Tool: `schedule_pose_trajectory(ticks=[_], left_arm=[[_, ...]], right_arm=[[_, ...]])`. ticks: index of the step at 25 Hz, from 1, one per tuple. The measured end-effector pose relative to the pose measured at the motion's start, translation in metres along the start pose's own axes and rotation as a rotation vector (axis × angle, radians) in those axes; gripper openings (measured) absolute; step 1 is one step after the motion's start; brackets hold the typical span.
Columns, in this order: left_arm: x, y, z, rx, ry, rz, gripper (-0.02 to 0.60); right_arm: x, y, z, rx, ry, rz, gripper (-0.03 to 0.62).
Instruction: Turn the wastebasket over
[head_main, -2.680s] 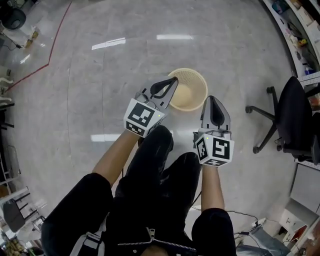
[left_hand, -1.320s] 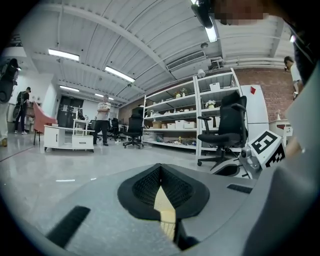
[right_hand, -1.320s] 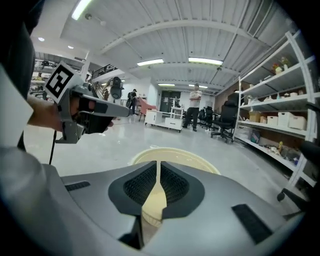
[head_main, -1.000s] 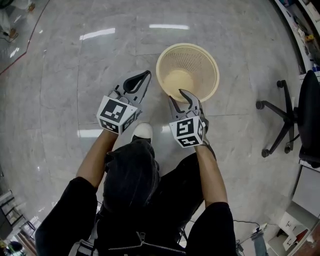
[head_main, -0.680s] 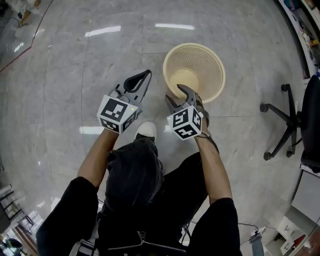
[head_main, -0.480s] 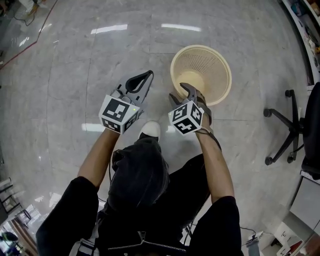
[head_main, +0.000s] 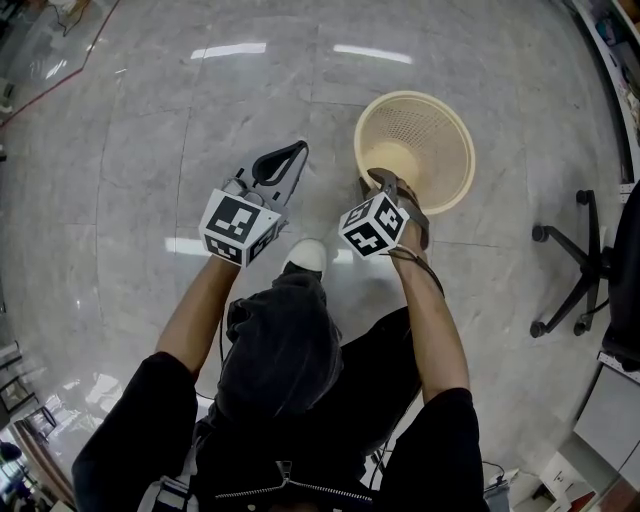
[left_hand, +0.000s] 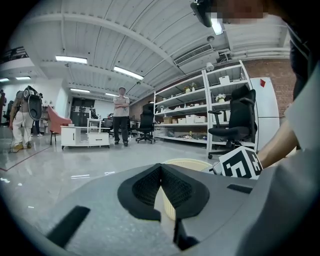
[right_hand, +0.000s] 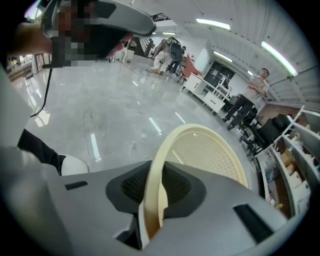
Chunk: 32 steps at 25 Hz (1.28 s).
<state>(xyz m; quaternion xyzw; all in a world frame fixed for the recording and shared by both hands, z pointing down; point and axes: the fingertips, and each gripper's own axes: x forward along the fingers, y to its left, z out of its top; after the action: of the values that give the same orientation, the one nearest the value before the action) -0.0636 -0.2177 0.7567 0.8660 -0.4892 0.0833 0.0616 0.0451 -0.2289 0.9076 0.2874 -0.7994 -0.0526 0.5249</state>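
The cream mesh wastebasket stands upright on the grey floor, mouth up. My right gripper reaches down onto its near rim. In the right gripper view the rim runs between the jaws, which have just been closing and now have both black pads against it. The basket's perforated inside shows beyond. My left gripper hovers to the left of the basket, apart from it, shut with nothing in it. In the left gripper view its jaws meet, and the basket's rim shows just behind them.
A white shoe rests on the floor between my arms. A black office chair stands to the right. Shelving, another chair and a standing person are farther off across the shiny floor.
The right gripper has dropped onto the basket's near rim, tipping further downward, and its jaws have closed round the rim. The left gripper has drifted slightly and stays shut.
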Motion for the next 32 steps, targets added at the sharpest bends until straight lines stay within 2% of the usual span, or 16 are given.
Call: schedule_pose_trajectory(ticks=[1,8,12,16,21,27,32], left_arm=[[-0.001,0.001,0.0,0.0,0.001,0.001,0.005],[0.001,0.001,-0.002,-0.001,-0.004,-0.004,0.005],[0.004,0.001,-0.004,-0.002,-0.004,-0.013,0.005],[0.011,-0.002,-0.007,-0.001,0.0,-0.024,0.005],[0.02,-0.006,-0.02,-0.008,0.018,-0.029,0.005],[0.026,-0.007,-0.052,-0.034,0.054,-0.033,0.005],[0.031,-0.01,-0.077,-0.095,0.079,-0.032,0.005]], right_arm=[[0.0,-0.003,0.0,0.0,0.0,-0.014,0.054],[-0.002,-0.007,0.0,-0.015,-0.021,-0.074,0.043],[-0.015,-0.021,0.004,0.06,-0.087,-0.113,0.041],[-0.031,-0.041,0.01,0.187,-0.168,-0.126,0.04],[-0.049,-0.059,0.012,0.403,-0.273,-0.09,0.04],[-0.067,-0.068,-0.003,0.679,-0.426,-0.025,0.04],[-0.078,-0.064,-0.035,0.927,-0.572,0.047,0.04]])
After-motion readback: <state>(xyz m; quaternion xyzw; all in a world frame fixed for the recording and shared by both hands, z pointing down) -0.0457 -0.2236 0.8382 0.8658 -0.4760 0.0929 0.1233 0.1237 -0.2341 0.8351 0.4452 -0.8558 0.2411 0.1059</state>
